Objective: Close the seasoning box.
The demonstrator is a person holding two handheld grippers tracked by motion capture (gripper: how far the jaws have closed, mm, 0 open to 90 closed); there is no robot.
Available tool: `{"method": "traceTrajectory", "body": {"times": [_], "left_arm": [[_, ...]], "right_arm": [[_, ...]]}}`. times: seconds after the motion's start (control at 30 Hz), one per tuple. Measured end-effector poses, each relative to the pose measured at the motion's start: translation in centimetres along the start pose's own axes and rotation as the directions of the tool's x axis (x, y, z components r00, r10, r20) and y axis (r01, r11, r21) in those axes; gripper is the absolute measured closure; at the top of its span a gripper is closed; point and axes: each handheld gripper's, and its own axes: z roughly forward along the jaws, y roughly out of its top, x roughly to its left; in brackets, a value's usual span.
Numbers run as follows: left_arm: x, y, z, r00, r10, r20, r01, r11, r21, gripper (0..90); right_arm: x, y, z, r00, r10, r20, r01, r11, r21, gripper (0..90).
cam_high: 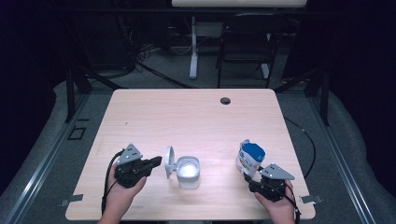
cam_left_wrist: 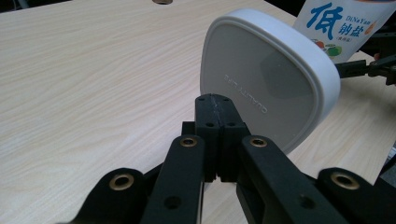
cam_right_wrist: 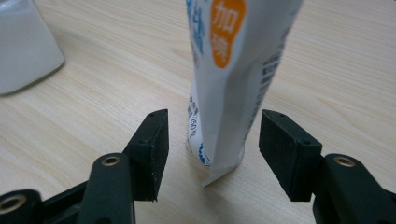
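Your left gripper [cam_high: 156, 162] lies low over the table [cam_high: 154, 112], near its front edge, and points right toward the lid [cam_high: 169, 162]. In the left gripper view its jaws are fully closed, pad against pad, with nothing between them. The closed tips [cam_left_wrist: 215, 105] sit just in front of the lid's [cam_left_wrist: 268, 79] back face; whether they touch it cannot be told.

The lid is white, rounded at the corners, and stands open, near upright, at the left side of the box [cam_high: 188, 171]. The box is a white container that stands on the table between your two hands, nearer the left one. Its inside shows white from above.

Your right gripper [cam_high: 252, 179] rests near the front right corner of the table and points at the pouch [cam_high: 250, 158]. In the right gripper view its jaws stand wide apart, one on each side of the pouch's [cam_right_wrist: 229, 84] lower end. A clear gap shows between each pad and the pouch, so the pads do not press on it. The gripper [cam_right_wrist: 212, 154] holds nothing.

The pouch is white with blue and orange print. It stands upright on the table, just ahead of the right gripper and well to the right of the box. A corner of the box [cam_right_wrist: 25, 46] shows at the upper left of the right gripper view.
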Motion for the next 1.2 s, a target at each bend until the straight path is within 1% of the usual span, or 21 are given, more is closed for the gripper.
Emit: {"method": "traceTrajectory", "body": {"times": [0.07,0.1,0.17,0.3,0.37,0.47,0.5,0.53,0.6,0.83,0.87,0.93,1.0,1.07,1.17,1.2], "left_arm": [[-0.1,0.1,0.1,1.0,0.004,0.004,-0.003,1.0,-0.005,90.0],[-0.2,0.1,0.1,1.0,0.004,0.002,-0.004,1.0,0.001,90.0],[-0.3,0.2,0.1,0.9999,0.004,0.009,-0.004,1.0,-0.007,90.0],[-0.6,0.3,0.2,0.9998,0.015,0.016,-0.015,0.9999,-0.002,90.0],[-0.8,0.3,0.4,0.9996,0.021,0.019,-0.021,0.9998,-0.002,90.0],[-1.0,0.4,0.7,0.999,0.027,0.034,-0.027,0.9996,-0.004,90.0],[-1.2,0.4,0.8,0.9986,0.022,0.047,-0.022,0.9997,-0.006,90.0],[-1.3,0.4,0.9,0.9981,0.027,0.056,-0.026,0.9996,-0.006,90.0],[-1.5,0.4,1.1,0.9976,0.037,0.059,-0.037,0.9993,0.006,90.0],[-2.0,0.3,1.5,0.9953,0.05,0.083,-0.051,0.9986,0.015,90.0],[-2.1,0.4,1.5,0.9944,0.048,0.094,-0.049,0.9987,0.012,90.0],[-2.4,0.4,1.5,0.9919,0.056,0.114,-0.057,0.9984,0.002,90.0],[-2.5,0.6,1.5,0.992,0.066,0.107,-0.067,0.9977,0.003,90.0],[-2.4,0.6,1.3,0.9932,0.062,0.099,-0.061,0.9981,-0.006,90.0],[-2.1,0.5,1.1,0.9948,0.052,0.088,-0.051,0.9986,-0.008,90.0],[-2.0,0.5,1.0,0.9951,0.051,0.084,-0.051,0.9987,-0.008,90.0]], "right_arm": [[0.1,0.1,0.0,0.9999,-0.017,0.002,0.017,1.0,0.001,42.8],[0.2,0.1,0.0,0.9999,-0.017,0.001,0.017,1.0,-0.002,42.8],[0.2,0.1,0.0,0.9999,-0.01,-0.002,0.01,1.0,-0.007,42.8],[0.1,0.1,-0.1,1.0,0.009,-0.004,-0.009,1.0,-0.011,42.7],[0.2,0.1,-0.1,1.0,0.005,-0.002,-0.005,1.0,-0.01,42.7],[0.2,0.2,-0.1,1.0,0.005,0.001,-0.005,1.0,-0.007,42.6],[0.2,0.2,-0.2,0.9999,0.011,0.001,-0.011,1.0,-0.011,42.6],[0.2,0.2,-0.2,0.9999,0.015,0.0,-0.015,1.0,-0.013,42.6],[0.2,0.2,-0.2,0.9999,0.017,0.0,-0.017,1.0,-0.013,42.6],[0.1,0.2,-0.1,0.9998,0.02,0.002,-0.02,1.0,-0.009,42.6],[0.1,0.2,-0.1,0.9998,0.02,0.0,-0.02,1.0,-0.011,42.6],[0.1,0.1,-0.1,0.9998,0.018,0.002,-0.018,1.0,-0.007,42.6],[0.1,0.1,-0.1,0.9998,0.019,-0.001,-0.019,1.0,-0.011,42.7],[0.0,0.2,-0.1,0.9999,0.017,-0.001,-0.017,1.0,-0.01,42.6],[-0.1,0.1,-0.1,0.9997,0.022,0.003,-0.022,1.0,-0.015,42.7],[-0.1,0.1,-0.1,0.9999,0.017,0.002,-0.017,1.0,-0.011,42.6]]}}
